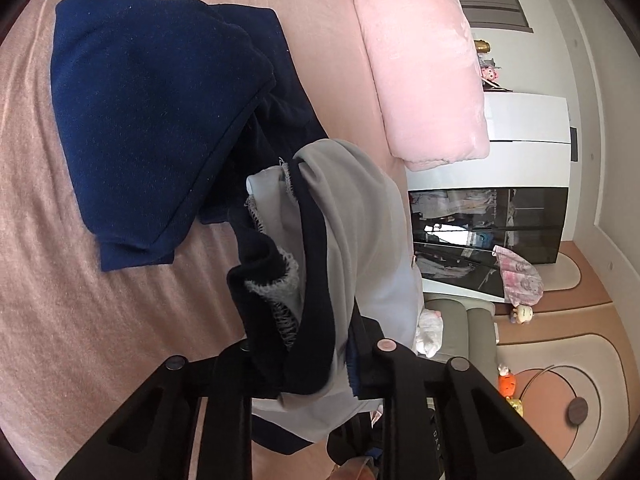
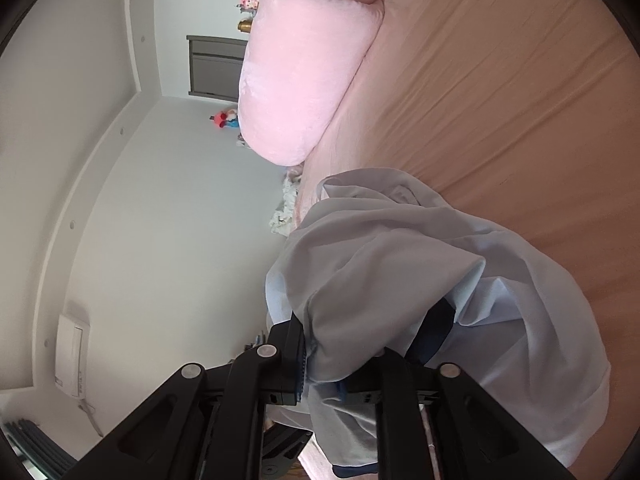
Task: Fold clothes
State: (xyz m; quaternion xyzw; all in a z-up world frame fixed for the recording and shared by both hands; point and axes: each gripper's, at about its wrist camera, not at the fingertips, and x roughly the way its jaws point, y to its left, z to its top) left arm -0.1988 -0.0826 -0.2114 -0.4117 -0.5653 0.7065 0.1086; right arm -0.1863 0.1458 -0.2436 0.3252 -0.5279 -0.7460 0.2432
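A folded navy garment [image 1: 152, 120] and pink pillow [image 1: 424, 68] lie ahead; your left gripper [image 1: 316, 356] and right gripper [image 2: 324, 364] each clamp the grey garment [image 2: 400, 264] bunched between their fingers

Bare bedsheet [image 2: 500, 92] lies open; pink pillow [image 2: 304, 64] blocks its edge.
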